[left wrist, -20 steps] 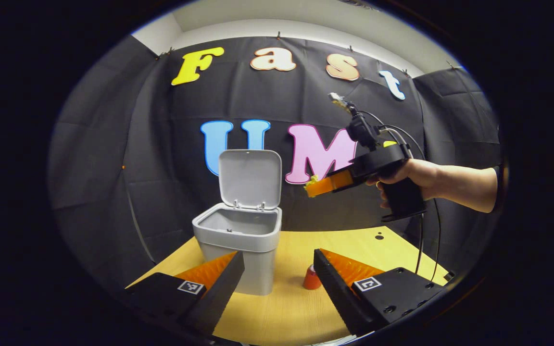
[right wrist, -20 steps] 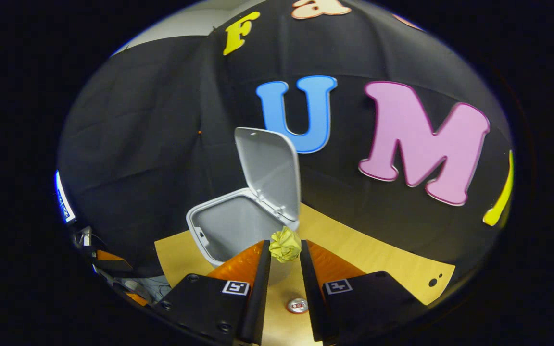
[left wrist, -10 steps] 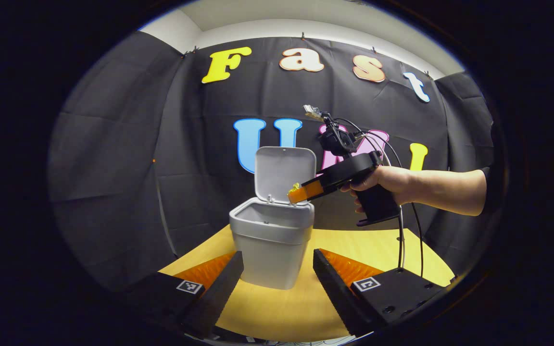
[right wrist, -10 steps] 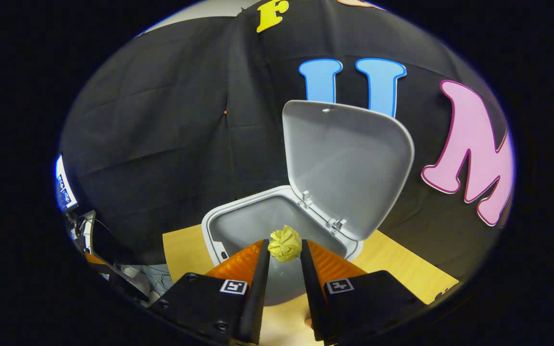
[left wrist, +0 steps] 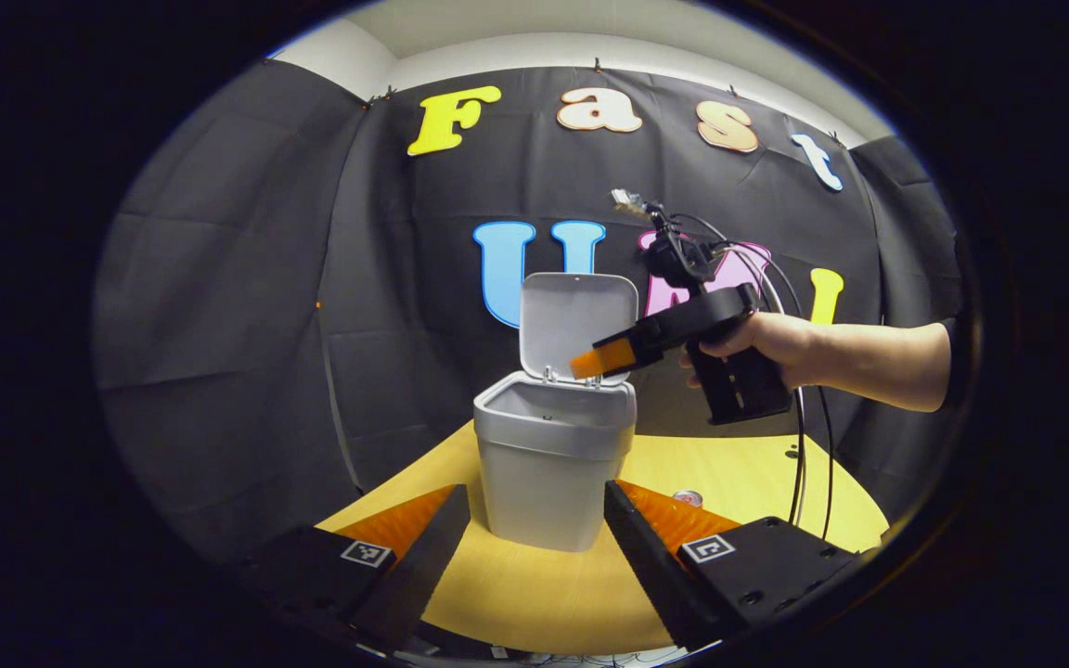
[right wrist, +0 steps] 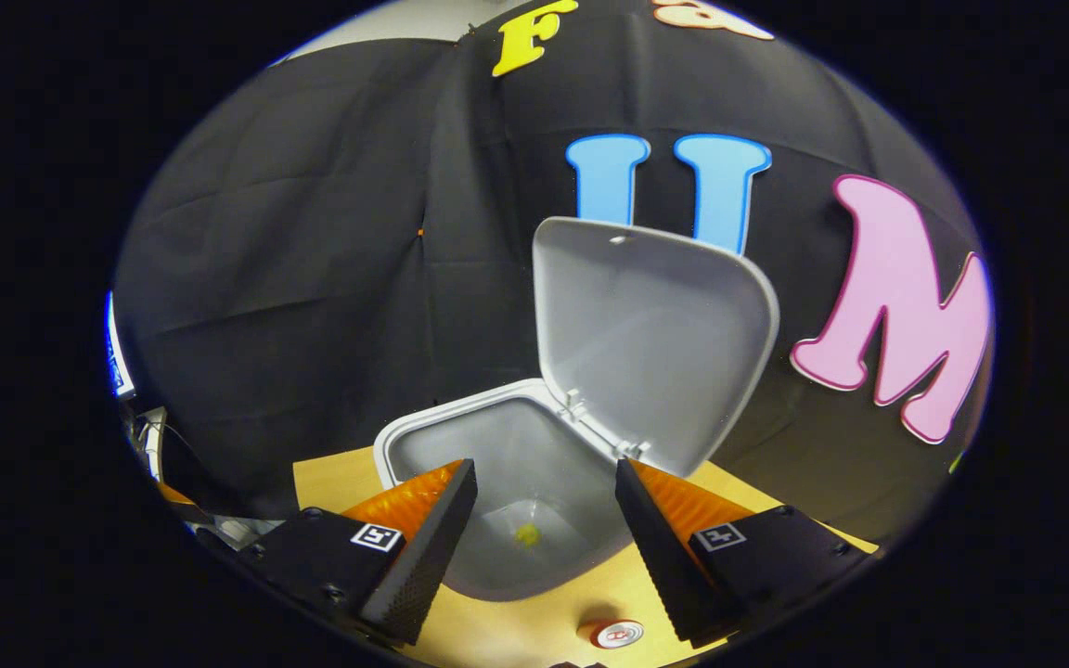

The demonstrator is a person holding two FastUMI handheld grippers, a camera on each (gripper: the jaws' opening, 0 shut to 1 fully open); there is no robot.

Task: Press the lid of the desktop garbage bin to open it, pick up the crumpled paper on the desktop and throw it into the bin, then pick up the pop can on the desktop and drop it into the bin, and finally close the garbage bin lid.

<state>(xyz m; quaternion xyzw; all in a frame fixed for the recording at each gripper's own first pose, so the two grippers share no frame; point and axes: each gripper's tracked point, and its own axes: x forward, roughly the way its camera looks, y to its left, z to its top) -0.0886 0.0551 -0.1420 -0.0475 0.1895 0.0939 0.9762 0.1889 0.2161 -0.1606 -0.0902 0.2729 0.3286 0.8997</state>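
Fingers of the left hand-held gripper (left wrist: 534, 529) are spread wide and hold nothing, low over the counter (left wrist: 534, 594). Next comes the gray bin (left wrist: 548, 464) with its lid (left wrist: 578, 320) standing up. The right hand-held gripper (right wrist: 544, 506) is open above it. The crumpled paper (right wrist: 527, 533) lies at the bottom. The pop can (right wrist: 615, 634) stands on the counter beside the bin.

My left gripper (left wrist: 534, 538) sits low over the table (left wrist: 544, 594), jaws spread wide; between them stands the grey bin (left wrist: 553, 464), lid (left wrist: 577, 320) upright; the right gripper (left wrist: 601, 360), in a hand (left wrist: 771, 343), hovers above the bin's rim; a can (left wrist: 687, 498) stands behind my right finger.
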